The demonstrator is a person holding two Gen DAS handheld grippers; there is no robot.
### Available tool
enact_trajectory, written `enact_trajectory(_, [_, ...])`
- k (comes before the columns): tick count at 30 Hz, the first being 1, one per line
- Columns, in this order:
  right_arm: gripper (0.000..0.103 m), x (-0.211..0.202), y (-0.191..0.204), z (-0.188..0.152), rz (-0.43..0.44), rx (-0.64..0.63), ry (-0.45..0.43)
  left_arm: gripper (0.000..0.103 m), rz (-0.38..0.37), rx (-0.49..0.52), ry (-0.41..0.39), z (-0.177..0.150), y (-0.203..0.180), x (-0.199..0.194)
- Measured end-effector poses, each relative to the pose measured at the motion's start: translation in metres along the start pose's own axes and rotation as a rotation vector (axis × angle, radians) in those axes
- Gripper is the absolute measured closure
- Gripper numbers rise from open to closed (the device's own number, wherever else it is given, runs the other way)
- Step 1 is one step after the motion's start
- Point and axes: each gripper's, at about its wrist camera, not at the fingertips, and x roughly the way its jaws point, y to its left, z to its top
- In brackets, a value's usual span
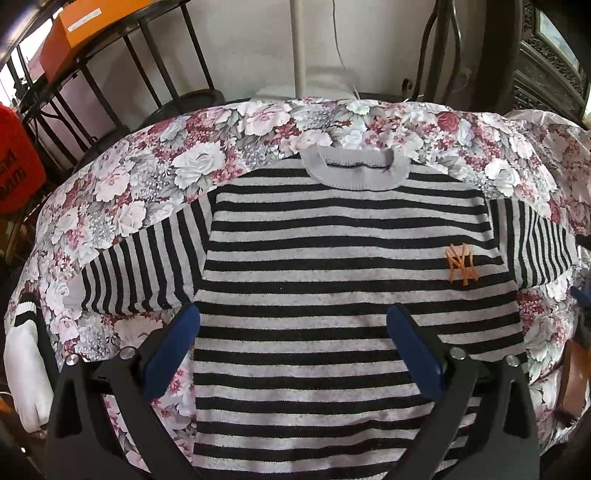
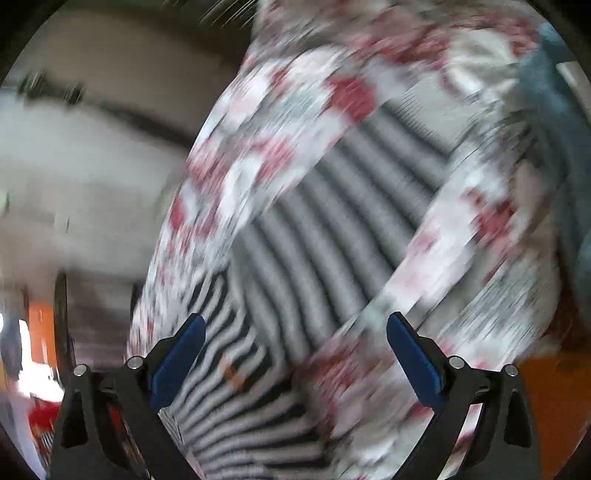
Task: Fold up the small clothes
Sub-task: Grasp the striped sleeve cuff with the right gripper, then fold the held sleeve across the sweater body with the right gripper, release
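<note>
**Flat out: striped sweater spread on the floral worktop**

Squarely in the left wrist view, the striped sweater [image 1: 332, 266] lies spread front-up on the worktop [image 1: 155, 184], which is covered in a rose-patterned cloth. Its grey ribbed collar [image 1: 354, 170] points to the far edge and its hem runs toward the near edge, under the camera. Both sleeves are stretched out sideways, one toward the left edge, the other toward the right. An orange embroidered logo [image 1: 461, 265] sits on the chest, on the right-hand side of the view.

The left gripper [image 1: 291, 314] hovers over the sweater's lower body, its jaws wide apart and holding nothing; its blue pads [image 1: 170, 350] frame the striped fabric, the left one over the sweater's side edge.

The right wrist view is heavily smeared. It still shows the right gripper [image 2: 295, 325] with jaws wide and empty, over a striped sleeve [image 2: 332, 236] lying on the floral cloth [image 2: 258, 147].

Beyond the far edge stand a black metal railing [image 1: 110, 70] and an orange box [image 1: 85, 33]; a white wall sits behind.
</note>
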Motion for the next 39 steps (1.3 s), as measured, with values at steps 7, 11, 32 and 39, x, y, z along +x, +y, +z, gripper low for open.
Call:
enact_trajectory(7, [0.035,0.006,-0.044,0.043,-0.057,0.083,-0.058,0.004,0.018,0.002,0.015,0.006,0.002,0.006])
enact_trajectory(11, [0.044,0.019,-0.067,0.057,-0.111,0.148,-0.083,0.004,0.026,0.01,0.02,0.007,0.001,0.008])
enact_trajectory(32, [0.096,0.004,0.051,0.035,-0.014,-0.155,-0.274,0.004,0.059,-0.083,0.002,0.034,0.058,0.002])
enact_trajectory(39, [0.096,0.009,0.151,-0.03,0.071,-0.391,-0.22,0.004,0.073,-0.109,-0.02,0.031,0.081,-0.006])
